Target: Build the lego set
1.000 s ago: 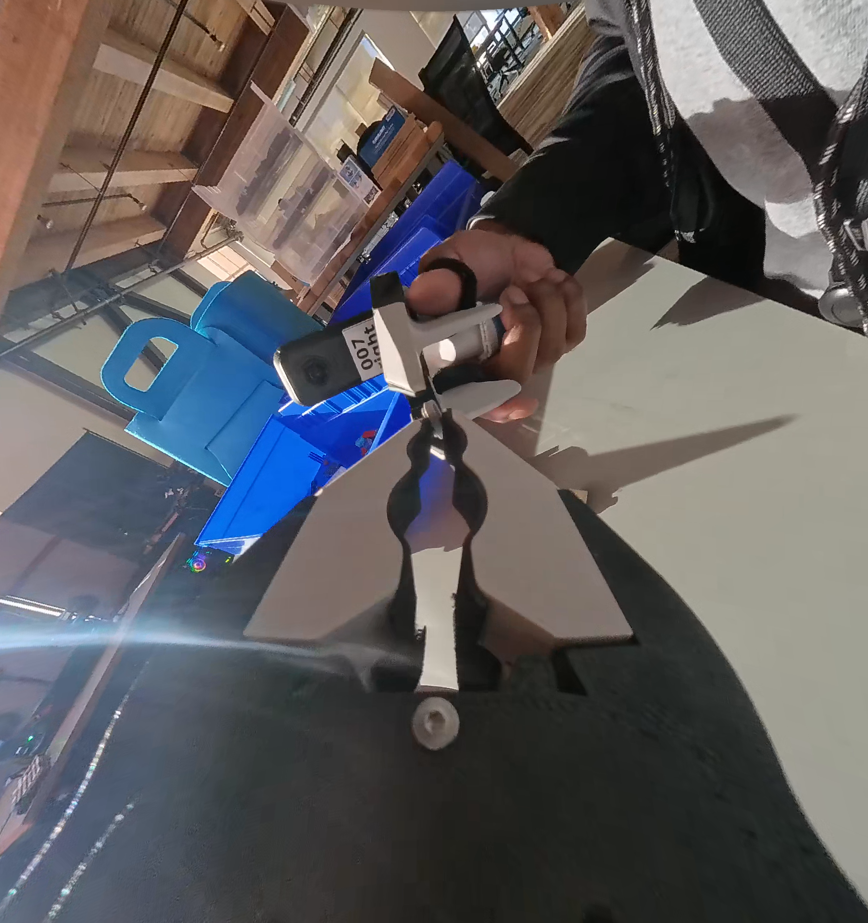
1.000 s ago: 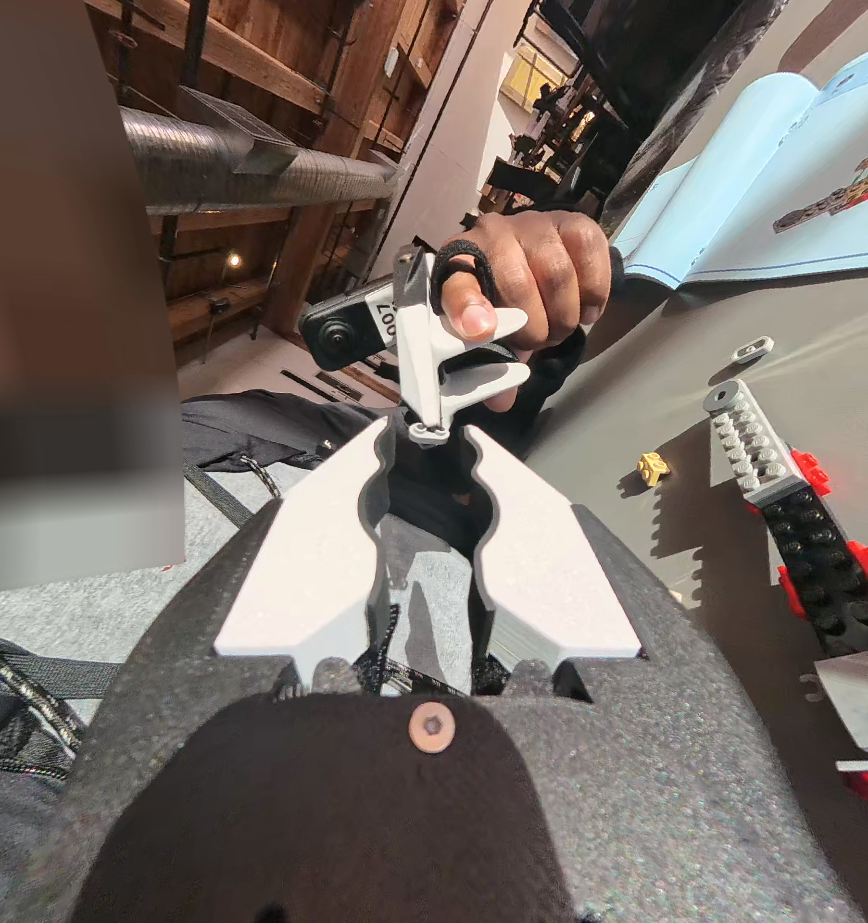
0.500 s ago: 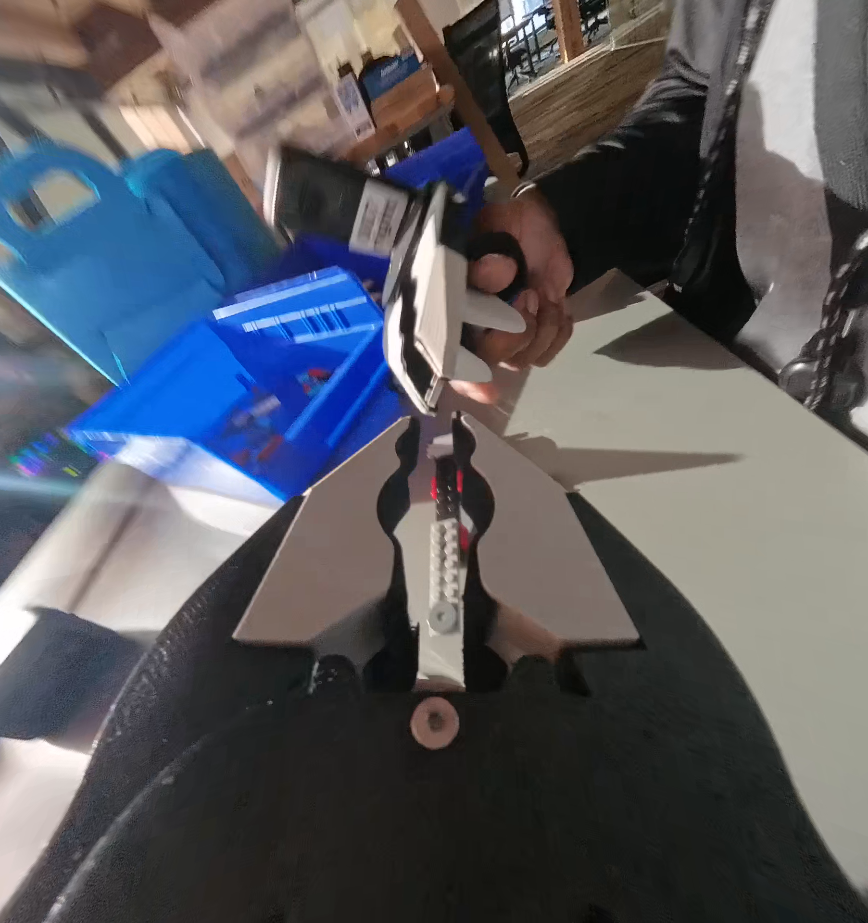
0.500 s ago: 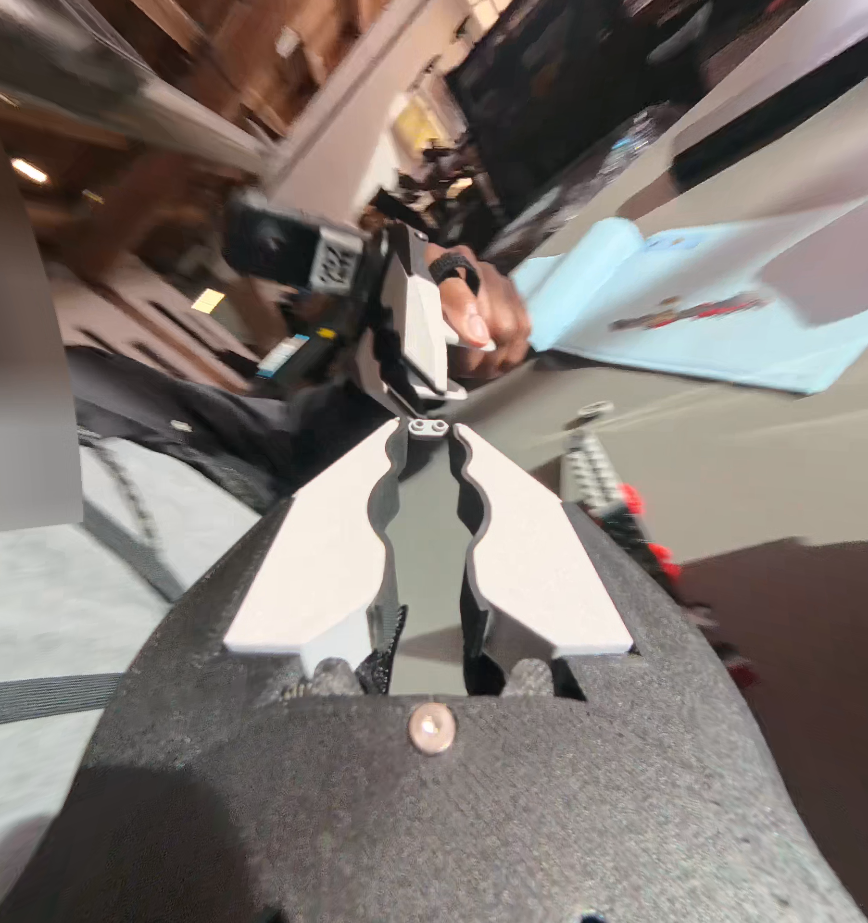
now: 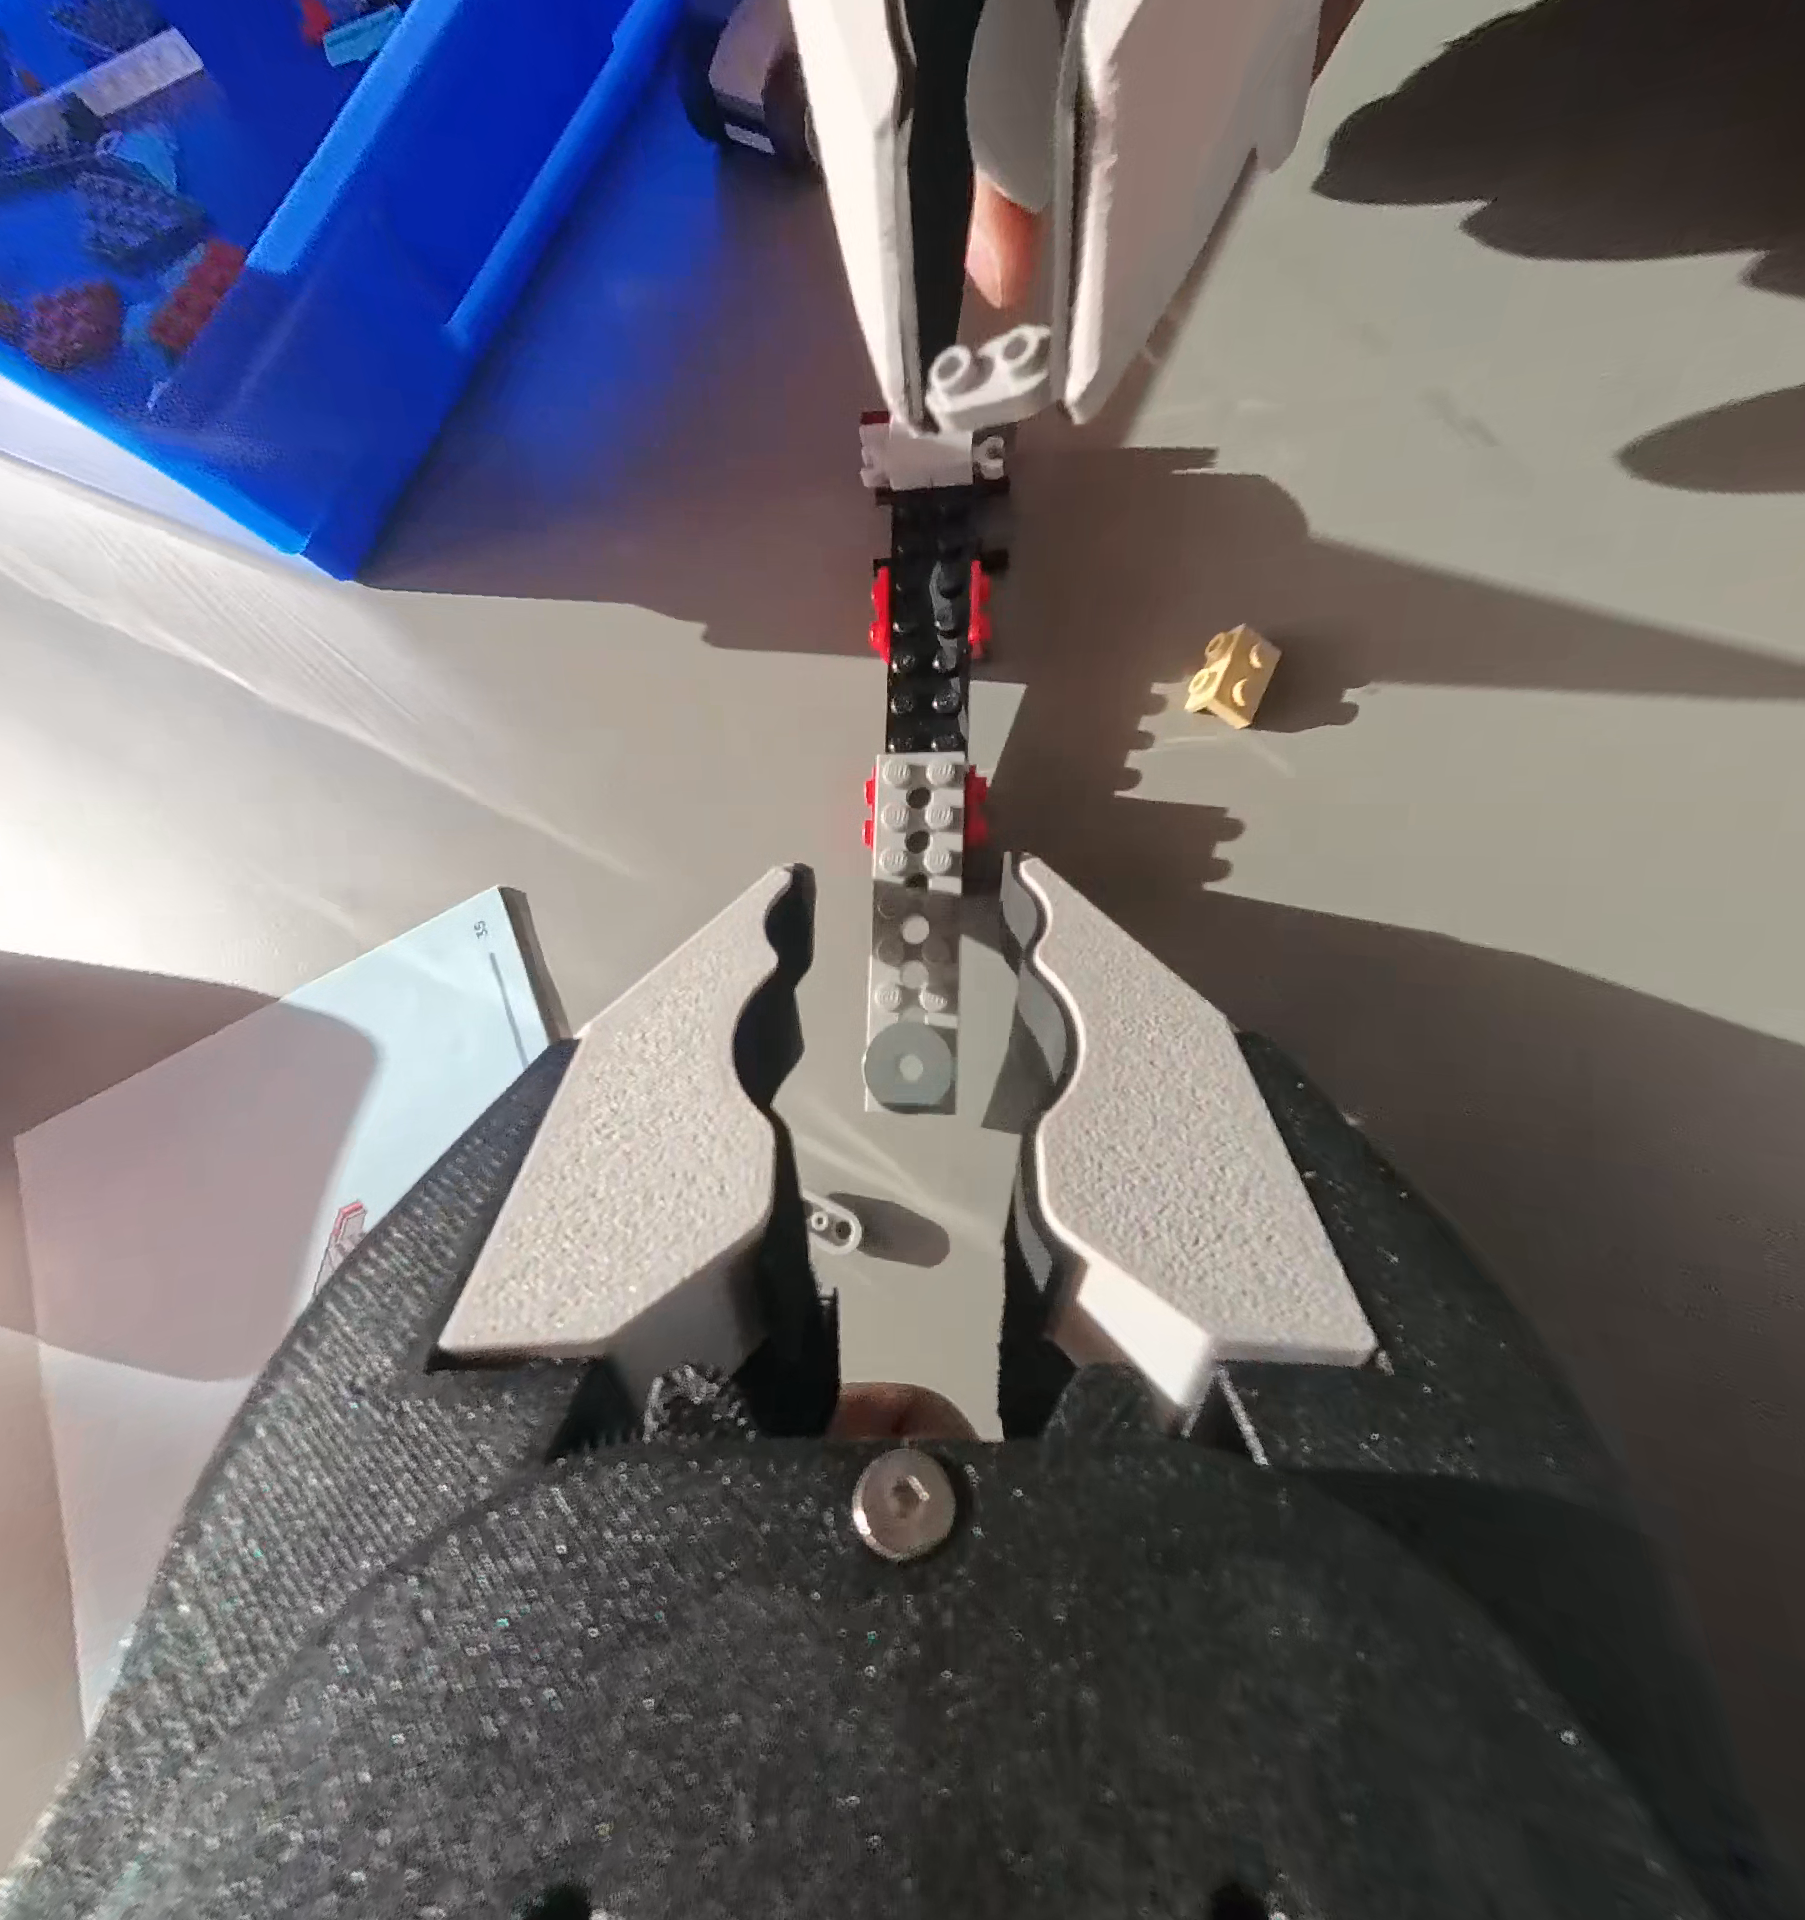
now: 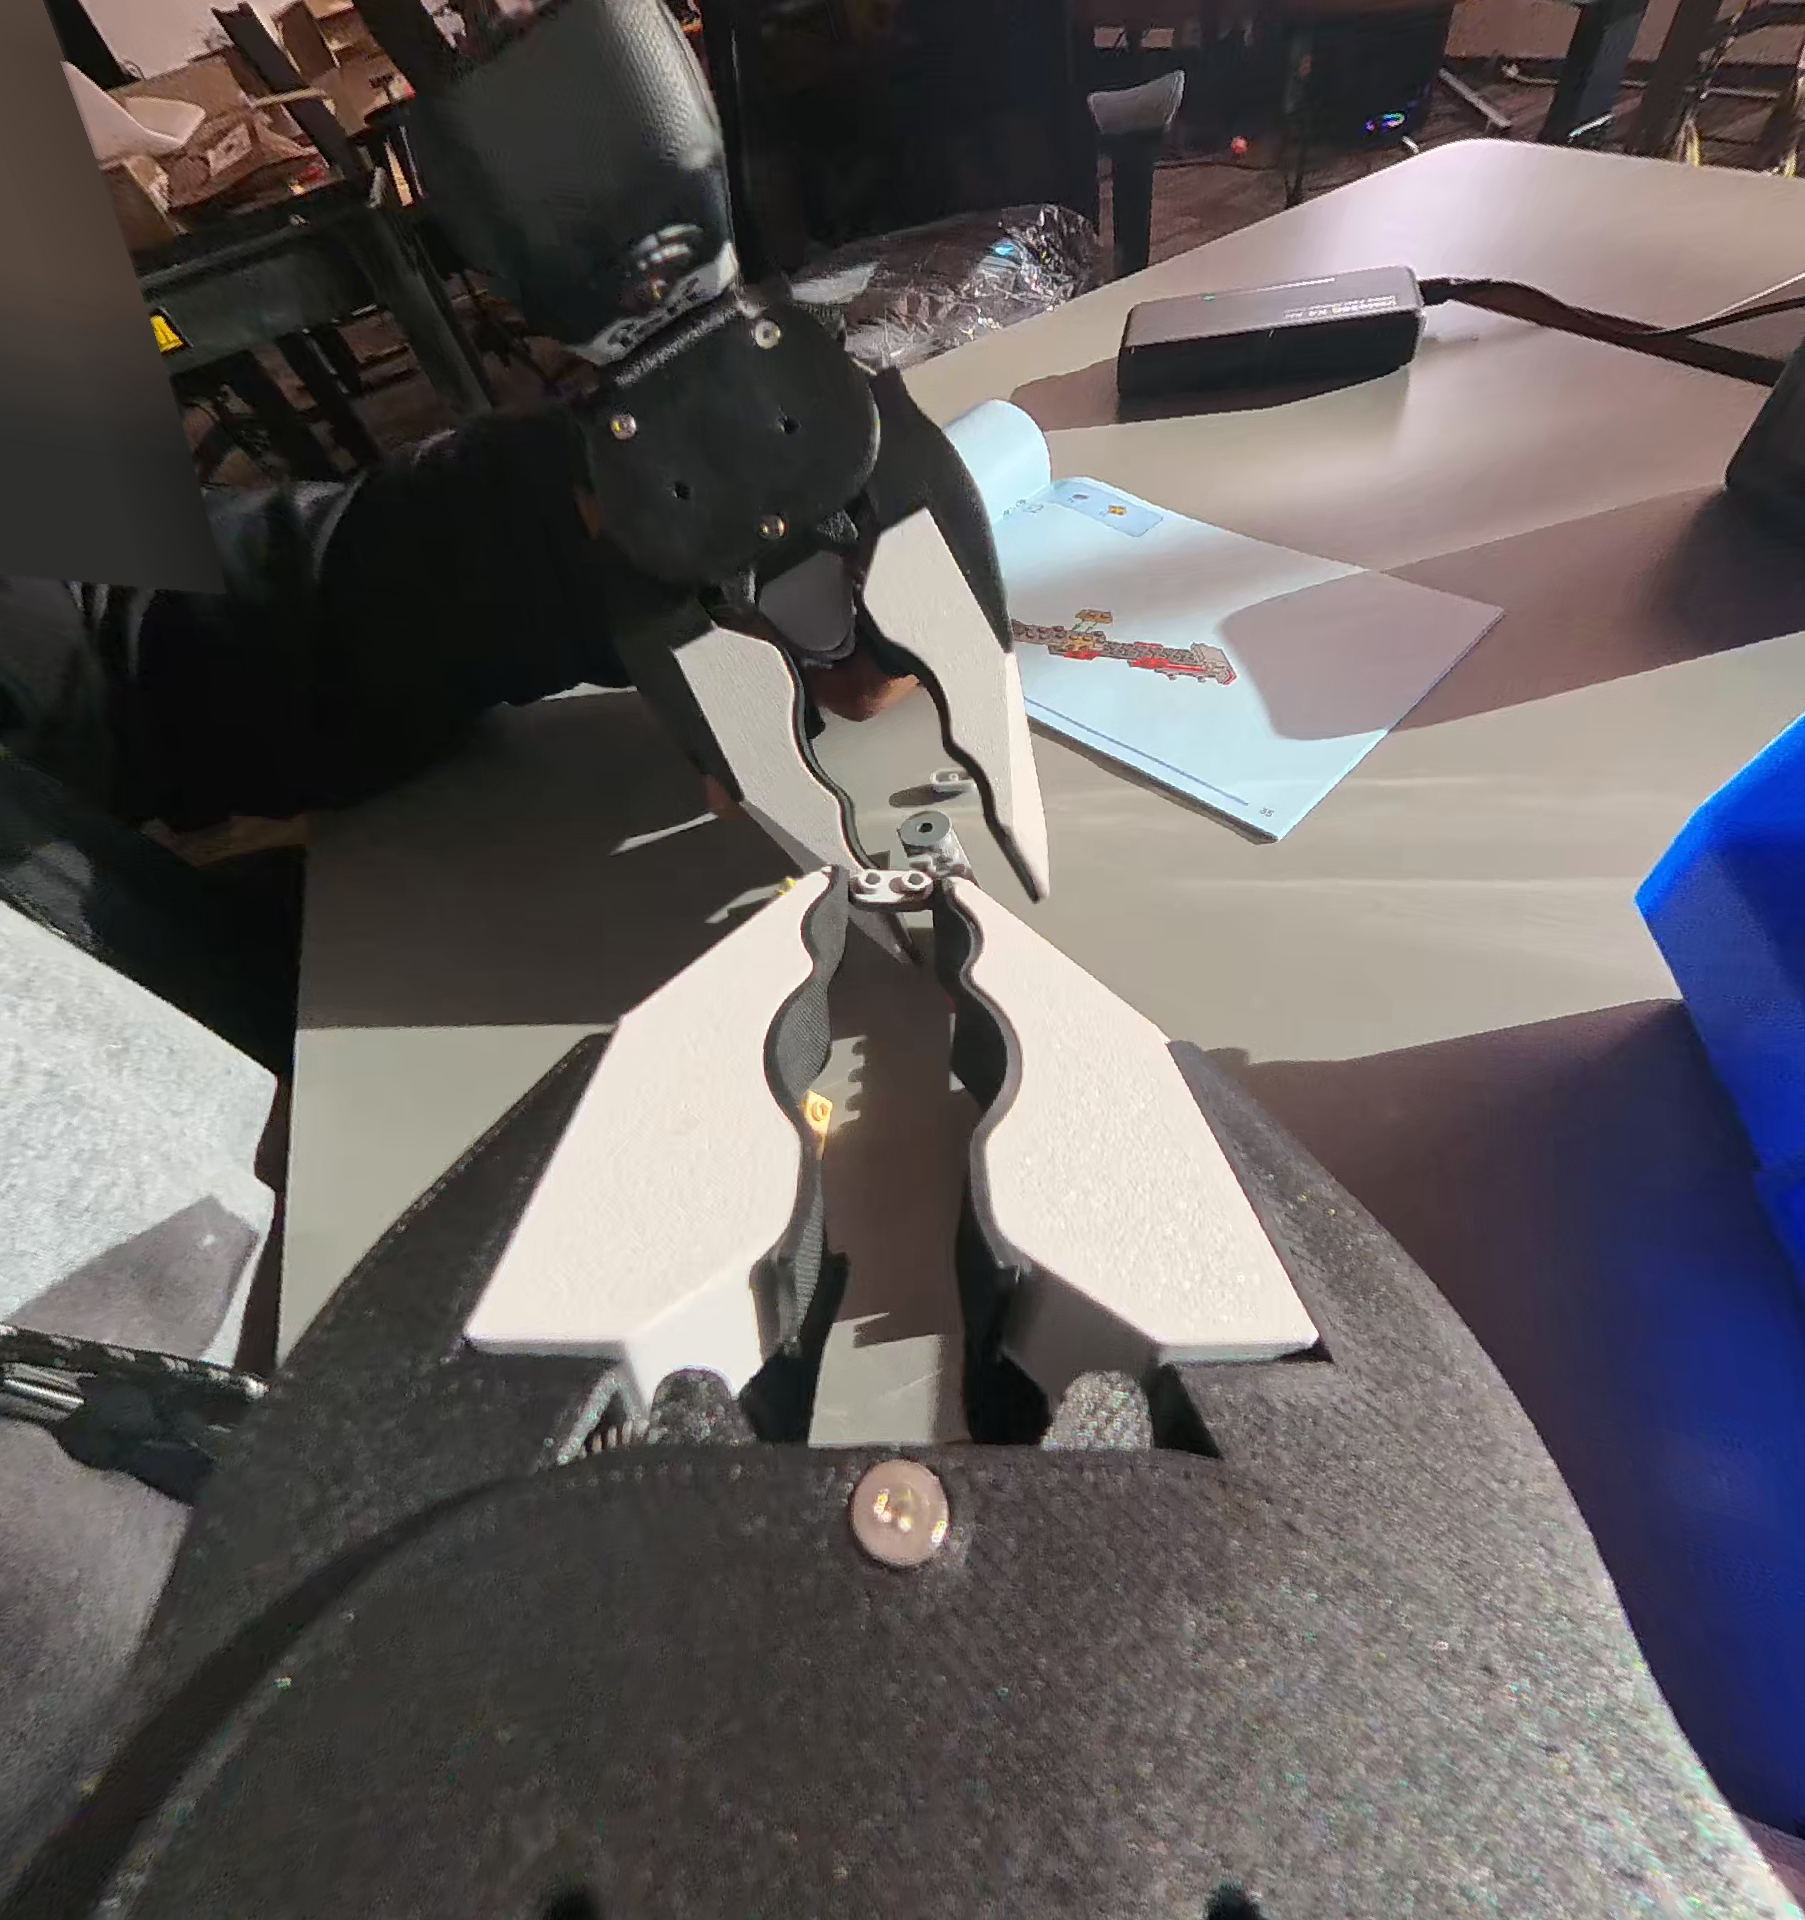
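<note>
Grey and smooth, the table (image 5: 254, 748) carries hard sunlight and long shadows; behind it in the right wrist view stand dark chairs and desks. At the table's edge sits a blue storage bin (image 5: 285, 208) with loose bricks inside. An open instruction booklet (image 6: 1220, 665) lies flat, with a printed drawing of the model and small print that I leave unread. Farther back is a black power adapter (image 6: 1272, 327) with pale lettering on its side.

Next comes the lego build (image 5: 924, 727), a long narrow strip lying flat on the table. In the left wrist view its long axis runs straight away from the camera: the grey end with a round hole is near, between the tips of the left gripper (image 5: 908, 883), and the black part with red side pieces leads to a white end far off.

The left gripper has its jaws apart and holds nothing. The right gripper (image 6: 890, 885) is closed on a small grey two-stud plate (image 5: 986, 379), held just over the white far end of the build.

Beside the build lies a tan brick (image 5: 1230, 681), apart from it. One tiny grey piece (image 5: 836, 1226) lies between the left fingers.
</note>
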`<state>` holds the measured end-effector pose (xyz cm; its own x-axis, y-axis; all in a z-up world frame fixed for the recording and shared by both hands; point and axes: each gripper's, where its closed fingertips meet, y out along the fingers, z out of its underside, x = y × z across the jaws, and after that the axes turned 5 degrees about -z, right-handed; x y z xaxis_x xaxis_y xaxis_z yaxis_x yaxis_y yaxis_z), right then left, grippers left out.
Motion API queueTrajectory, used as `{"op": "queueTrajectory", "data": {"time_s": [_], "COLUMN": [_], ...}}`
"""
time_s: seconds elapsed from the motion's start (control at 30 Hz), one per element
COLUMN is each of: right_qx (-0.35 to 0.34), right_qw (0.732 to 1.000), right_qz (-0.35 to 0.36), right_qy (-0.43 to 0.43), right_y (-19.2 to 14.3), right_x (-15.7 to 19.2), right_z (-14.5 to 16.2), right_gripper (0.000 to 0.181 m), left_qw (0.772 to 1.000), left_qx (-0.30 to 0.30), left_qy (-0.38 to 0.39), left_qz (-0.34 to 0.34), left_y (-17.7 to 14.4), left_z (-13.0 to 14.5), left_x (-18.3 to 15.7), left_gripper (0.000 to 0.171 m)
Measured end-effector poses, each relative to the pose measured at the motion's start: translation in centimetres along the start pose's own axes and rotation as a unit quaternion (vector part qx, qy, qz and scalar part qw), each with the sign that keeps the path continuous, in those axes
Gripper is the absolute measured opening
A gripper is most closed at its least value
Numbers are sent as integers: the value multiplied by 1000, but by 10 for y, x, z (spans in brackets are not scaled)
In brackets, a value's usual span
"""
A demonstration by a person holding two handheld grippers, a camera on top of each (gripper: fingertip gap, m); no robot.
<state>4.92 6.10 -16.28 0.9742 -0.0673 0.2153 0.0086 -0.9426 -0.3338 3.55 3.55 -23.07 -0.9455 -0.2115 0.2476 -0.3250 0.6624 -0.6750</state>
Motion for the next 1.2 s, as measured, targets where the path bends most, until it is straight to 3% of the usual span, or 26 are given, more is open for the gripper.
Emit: {"op": "queueTrajectory", "data": {"time_s": [0.17, 0.4, 0.63, 1.2], "right_qx": [30, 76, 165, 192], "right_qw": [999, 995, 981, 974], "right_qz": [29, 38, 41, 25], "right_qy": [-17, -54, -94, -114], "right_y": [2, 7, 11, 24], "right_x": [-9, -9, -13, -13], "right_z": [8, 17, 36, 45], "right_gripper": [18, 19, 20, 20], "left_qw": [1000, 999, 999, 999], "left_qx": [-8, -15, -19, -37], "left_qy": [-7, 16, 24, 20], "left_qz": [17, 29, 21, 30], "left_y": [8, 11, 8, 7], "left_z": [-5, -13, -19, -18], "left_x": [-4, -12, -10, -9], "left_gripper": [27, 26, 25, 25]}}
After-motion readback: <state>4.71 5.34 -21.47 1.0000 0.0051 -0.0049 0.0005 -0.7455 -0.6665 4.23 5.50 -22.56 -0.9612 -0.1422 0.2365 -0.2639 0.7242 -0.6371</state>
